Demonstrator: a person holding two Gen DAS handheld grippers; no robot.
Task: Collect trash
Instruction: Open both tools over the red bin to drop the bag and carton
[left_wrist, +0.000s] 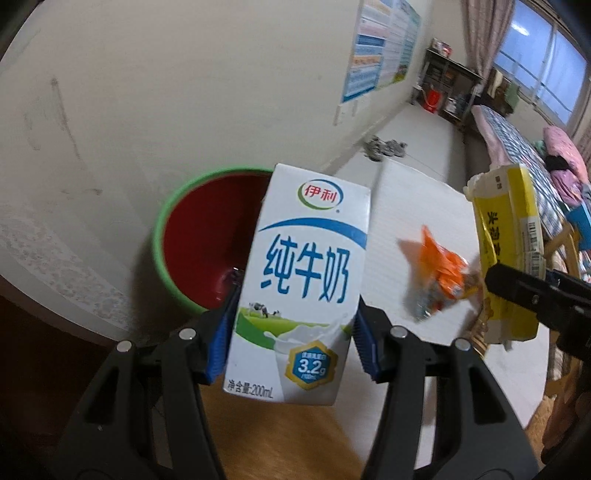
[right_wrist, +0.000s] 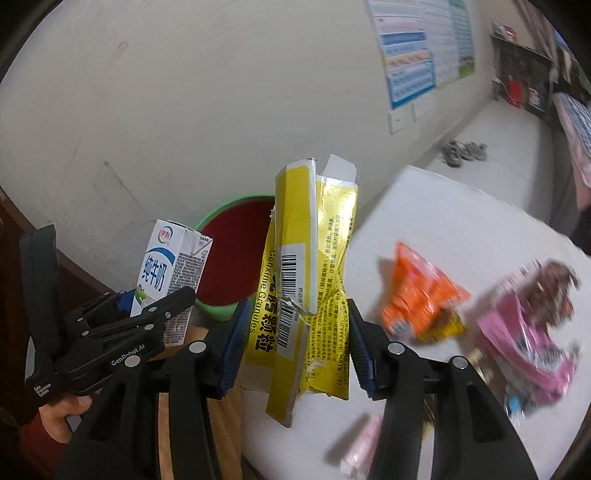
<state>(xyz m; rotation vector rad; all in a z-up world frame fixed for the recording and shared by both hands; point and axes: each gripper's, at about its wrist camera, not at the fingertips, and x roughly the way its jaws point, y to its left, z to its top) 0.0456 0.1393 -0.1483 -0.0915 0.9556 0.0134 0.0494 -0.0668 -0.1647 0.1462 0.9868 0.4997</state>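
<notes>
milk carton (left_wrist: 303, 280): light, stiff, clamped at its lower sides by left gripper (left_wrist: 291, 343), near the bin (left_wrist: 173, 229).
yellow box (right_wrist: 306, 280): torn, crushable, flimsy, pinched mid-body by right gripper (right_wrist: 295, 347).

Each fisheye camera is looking forward and steeply downward along its own hand-held gripper's two fingers, at close range. The left wrist view is facing the milk carton (left_wrist: 299, 284) near the lens; the right wrist view is facing the yellow box (right_wrist: 306, 291). Both views are sharing the basin (left_wrist: 173, 236), white board (right_wrist: 461, 210) and wall poster (left_wrist: 384, 40).
</notes>
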